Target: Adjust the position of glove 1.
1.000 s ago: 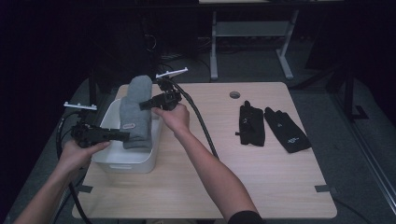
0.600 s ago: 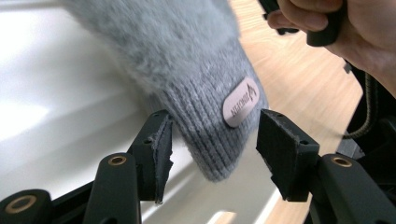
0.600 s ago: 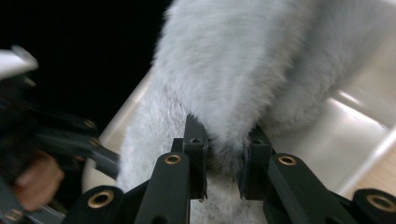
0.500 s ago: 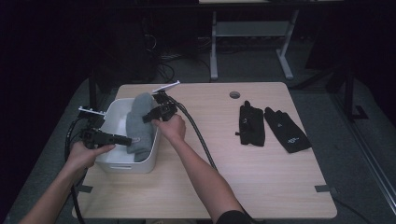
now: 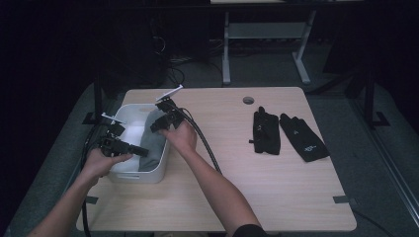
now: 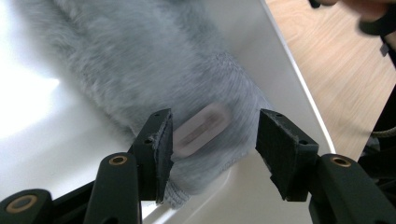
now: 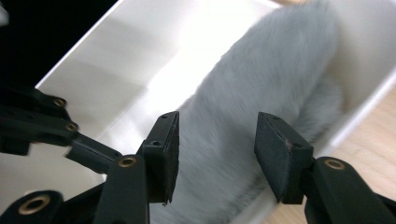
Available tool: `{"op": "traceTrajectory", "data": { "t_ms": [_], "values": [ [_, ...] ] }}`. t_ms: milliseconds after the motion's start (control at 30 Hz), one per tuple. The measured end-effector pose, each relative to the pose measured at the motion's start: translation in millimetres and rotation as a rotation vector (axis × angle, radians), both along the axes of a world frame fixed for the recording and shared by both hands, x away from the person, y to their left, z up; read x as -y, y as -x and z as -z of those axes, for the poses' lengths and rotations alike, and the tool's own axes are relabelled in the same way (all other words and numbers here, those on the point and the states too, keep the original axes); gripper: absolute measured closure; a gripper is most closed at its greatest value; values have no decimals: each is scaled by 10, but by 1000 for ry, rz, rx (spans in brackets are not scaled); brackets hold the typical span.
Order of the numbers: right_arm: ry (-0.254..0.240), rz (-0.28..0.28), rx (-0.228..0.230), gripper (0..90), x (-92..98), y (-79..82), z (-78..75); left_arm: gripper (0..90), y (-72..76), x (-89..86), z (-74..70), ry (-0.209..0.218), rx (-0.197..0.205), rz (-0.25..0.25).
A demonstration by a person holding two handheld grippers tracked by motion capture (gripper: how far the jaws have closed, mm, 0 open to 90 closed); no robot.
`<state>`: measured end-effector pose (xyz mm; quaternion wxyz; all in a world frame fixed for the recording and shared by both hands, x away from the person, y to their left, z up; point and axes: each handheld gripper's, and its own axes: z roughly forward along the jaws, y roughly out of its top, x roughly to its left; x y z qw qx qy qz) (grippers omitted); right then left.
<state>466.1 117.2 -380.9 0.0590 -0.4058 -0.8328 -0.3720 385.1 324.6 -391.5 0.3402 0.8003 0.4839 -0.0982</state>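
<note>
Fixed high view looking forward and down over table (image 5: 276,182); both gripper views close, angled into white bin (image 5: 129,174), sharing grey fleece (image 6: 140,70).

One white bin (image 5: 129,174) stands on one wooden surface (image 5: 276,187). One fluffy grey sock (image 5: 154,140) lies inside it. Two black gloves (image 5: 267,131) lie side by side. Two tongs are present: left tongs (image 5: 141,151), right tongs (image 5: 157,124).

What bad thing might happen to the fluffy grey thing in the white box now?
The grey fluffy cloth lies against the white bin's right wall, so it might slide over the rim. The left gripper has one pad touching its cuff and might drag it back out. The right gripper, jaws just opened, hangs close and may snag it.
</note>
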Motion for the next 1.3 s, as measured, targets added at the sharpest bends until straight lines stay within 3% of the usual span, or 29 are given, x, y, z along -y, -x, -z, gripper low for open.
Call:
{"op": "traceTrajectory", "data": {
  "t_ms": [233,367,433,933,1300],
  "values": [
    [-2,-21,10,596,94,24,-96,467,-25,88,40,-58,-22,31],
    [-40,-30,1,598,142,43,-121,466,-24,101,23,-68,-12,45],
    [-59,-41,-4,590,185,51,-141,457,-15,107,-1,-54,0,28],
    [-187,-32,21,489,784,142,-379,411,166,180,-456,-4,193,8],
    [-218,-3,41,463,1253,198,-444,380,326,483,-586,-16,264,53]
  ]
}}
